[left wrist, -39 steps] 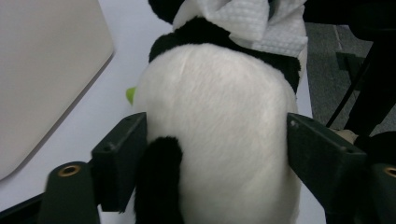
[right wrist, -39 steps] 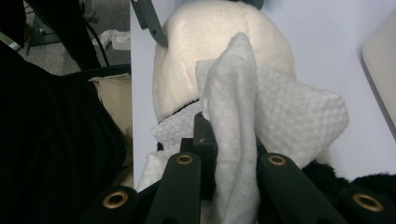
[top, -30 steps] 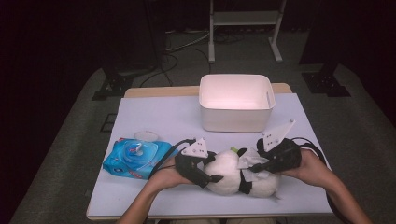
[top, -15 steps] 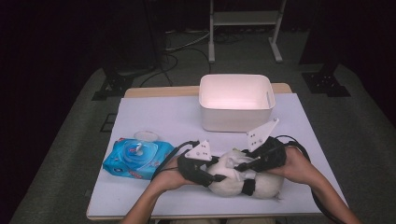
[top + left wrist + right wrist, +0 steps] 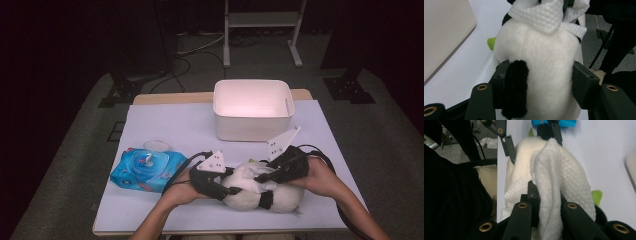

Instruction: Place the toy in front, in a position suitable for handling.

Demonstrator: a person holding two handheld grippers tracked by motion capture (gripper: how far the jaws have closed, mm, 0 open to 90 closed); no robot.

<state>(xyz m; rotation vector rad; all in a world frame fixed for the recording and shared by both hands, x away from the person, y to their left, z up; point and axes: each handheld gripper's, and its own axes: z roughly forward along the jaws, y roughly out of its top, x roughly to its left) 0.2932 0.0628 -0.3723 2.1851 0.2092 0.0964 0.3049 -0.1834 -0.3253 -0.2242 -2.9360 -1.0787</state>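
- While both hands work at the near edge of the table (image 5: 165, 125), a plush panda toy (image 5: 260, 192) lies on the white tabletop between them, in front of the white bin (image 5: 252, 107) and to the right of the blue wipes pack (image 5: 147, 169).
- Left gripper (image 5: 220, 187): jaws have just been closing and now sit around the toy's left end. In the left gripper view both pads (image 5: 499, 82) press into the white fur, with a black fur patch (image 5: 516, 87) against the left-hand pad. Holding the plush panda toy (image 5: 541, 65).
- Right gripper (image 5: 267, 176): jaws pinched tight on a white textured wipe (image 5: 556, 185), seen bunched between them in the right gripper view. The wipe is draped over the top of the toy (image 5: 521, 162).
- Same wipe (image 5: 544, 13) shows in the left gripper view lying over the far end of the toy.
- A small green piece (image 5: 491, 43) sticks out at the toy's side; can't tell what it is.
- Wipes pack: lid flap open, small round clear cover (image 5: 156, 145) resting on the table just behind it.
- Bin sits well apart from both grippers, upright, at the far middle of the table.
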